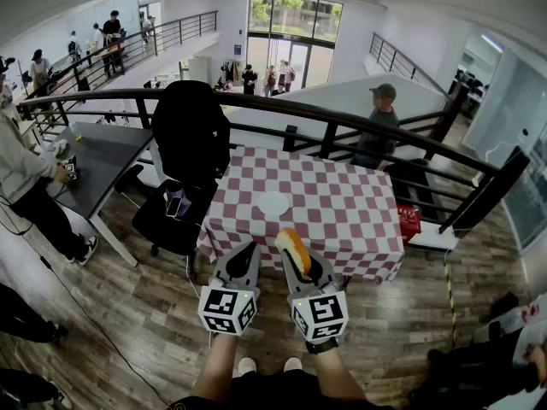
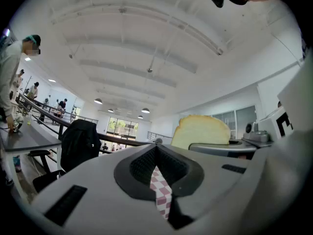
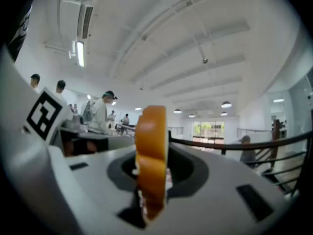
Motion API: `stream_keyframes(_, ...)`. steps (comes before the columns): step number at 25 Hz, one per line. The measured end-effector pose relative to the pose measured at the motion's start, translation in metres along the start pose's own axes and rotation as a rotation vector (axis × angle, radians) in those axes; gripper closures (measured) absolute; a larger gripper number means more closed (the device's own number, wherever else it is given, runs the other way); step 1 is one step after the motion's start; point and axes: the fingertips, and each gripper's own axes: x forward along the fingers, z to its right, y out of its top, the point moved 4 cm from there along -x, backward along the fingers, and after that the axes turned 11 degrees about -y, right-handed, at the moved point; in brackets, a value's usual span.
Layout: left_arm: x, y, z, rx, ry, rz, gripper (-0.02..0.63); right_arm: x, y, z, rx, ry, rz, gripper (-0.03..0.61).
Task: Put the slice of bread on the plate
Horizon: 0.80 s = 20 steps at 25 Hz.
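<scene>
Short of table (image 1: 346, 210), R gripper (image 1: 298, 258) pinches bread slice (image 3: 151, 146) edge-up, long axis fwd; L gripper (image 1: 249, 249) closed.

Bread (image 2: 201, 129), bottom behind right tool (image 2: 205, 148)

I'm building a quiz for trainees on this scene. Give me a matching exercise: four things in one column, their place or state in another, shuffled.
1. slice of bread
2. plate
3. black jacket
4. left hand-held gripper

A. draped over the chair
B. jaws together, empty
C. on the checked tablecloth
D. between the right hand-held gripper's jaws

Pairs: 1-D, 2-C, 3-A, 4-B
</scene>
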Motion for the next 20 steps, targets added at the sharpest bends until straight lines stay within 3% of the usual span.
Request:
stream_keyframes(8,-0.019,-0.011,-0.017,-0.005,-0.002,-0.050,0.597,0.001,-0.001,-0.019,0.007,-0.036,0.000,0.477)
stream_keyframes(20,-0.027,-0.022,-0.040,-0.066,-0.007,-0.043,0.597,0.008,-0.016,-0.040,-0.004,-0.040,-0.033,0.477)
